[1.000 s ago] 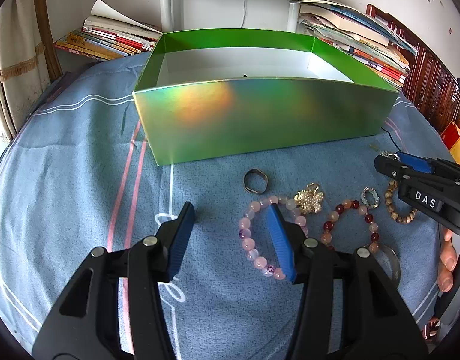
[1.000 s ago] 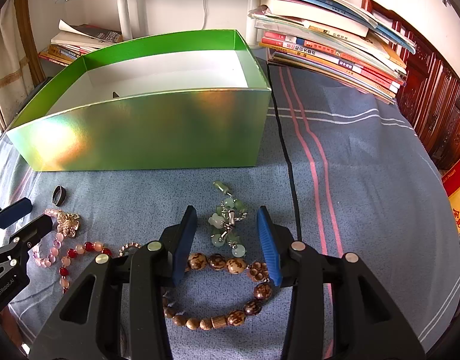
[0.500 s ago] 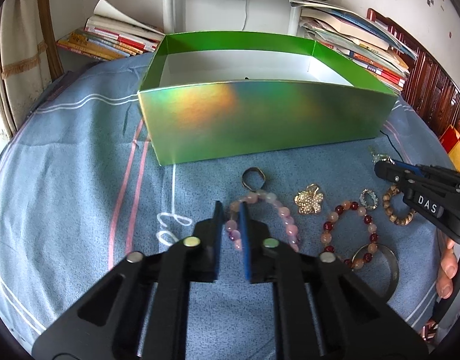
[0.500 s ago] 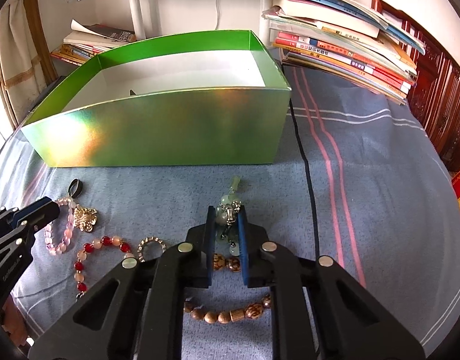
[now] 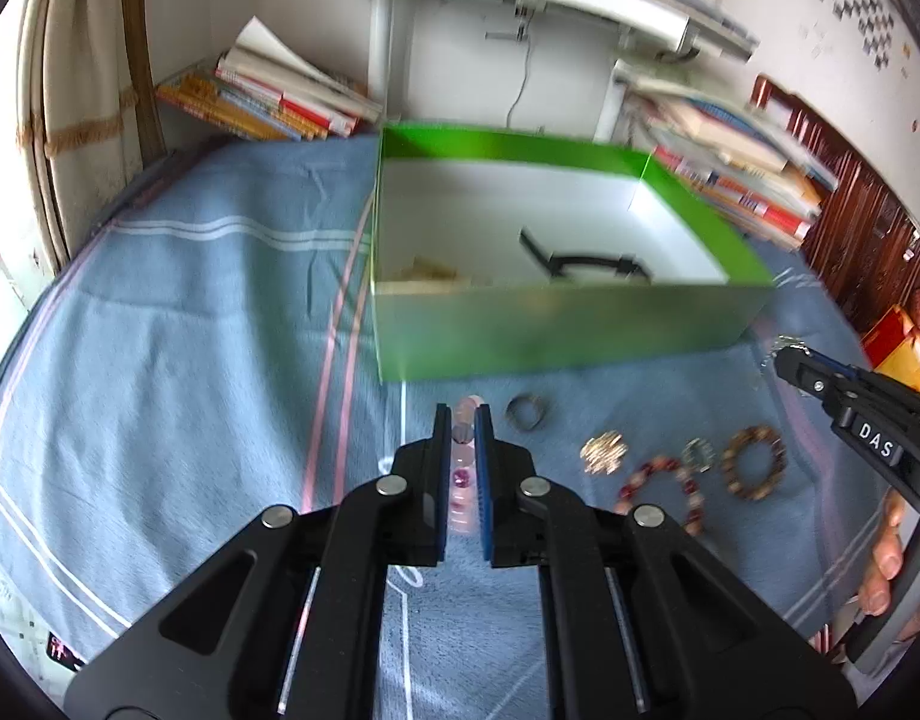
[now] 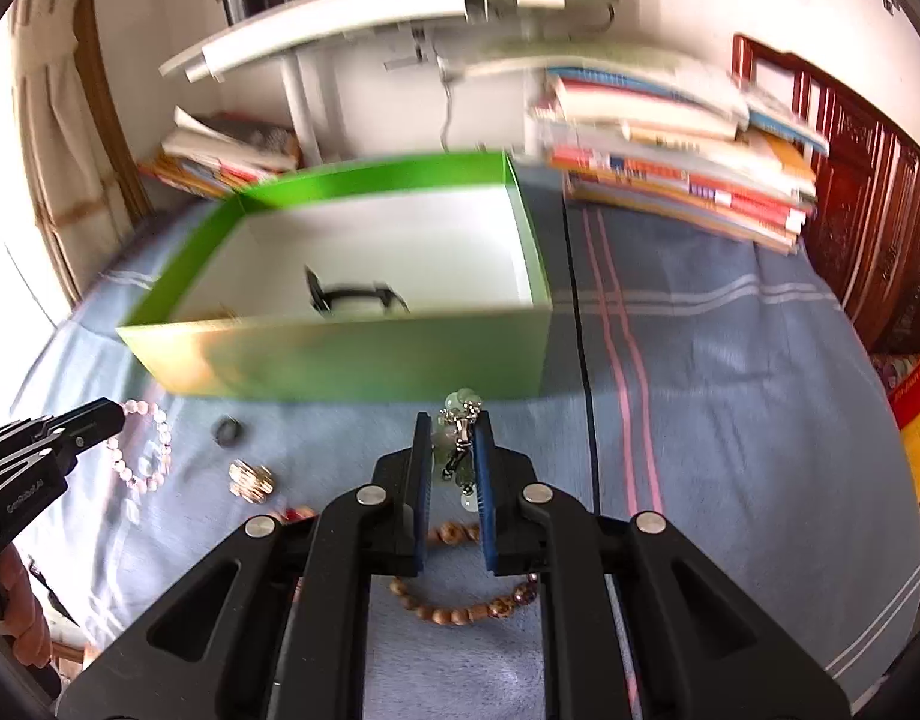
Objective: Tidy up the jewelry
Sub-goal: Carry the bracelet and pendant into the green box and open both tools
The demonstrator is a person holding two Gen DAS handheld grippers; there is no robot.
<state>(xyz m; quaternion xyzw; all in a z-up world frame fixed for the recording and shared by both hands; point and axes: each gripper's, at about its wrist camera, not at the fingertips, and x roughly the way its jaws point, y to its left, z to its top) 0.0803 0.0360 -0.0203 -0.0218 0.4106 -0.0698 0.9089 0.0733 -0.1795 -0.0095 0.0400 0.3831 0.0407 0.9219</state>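
Note:
My left gripper (image 5: 463, 420) is shut on the pink bead bracelet (image 5: 461, 468) and holds it above the blue cloth, short of the green box (image 5: 556, 330). My right gripper (image 6: 453, 426) is shut on the green bead charm (image 6: 460, 408), lifted near the box's front wall (image 6: 351, 360). In the right wrist view the pink bracelet (image 6: 147, 450) hangs from the left gripper (image 6: 108, 417). A black item (image 5: 580, 261) and a pale item (image 5: 423, 273) lie inside the box. On the cloth lie a dark ring (image 5: 527, 412), a gold flower brooch (image 5: 604, 451), a red bead bracelet (image 5: 661, 495) and a brown bead bracelet (image 5: 754, 462).
Book stacks stand behind the box at left (image 5: 267, 102) and right (image 6: 682, 162). A white desk frame (image 5: 387, 24) rises behind. A larger wooden bead bracelet (image 6: 466, 606) lies under my right gripper. A dark wooden cabinet (image 6: 868, 180) is at far right.
Both grippers closed on their pieces half a second ago and have since lifted them off the cloth; both views now look down into the box from higher up.

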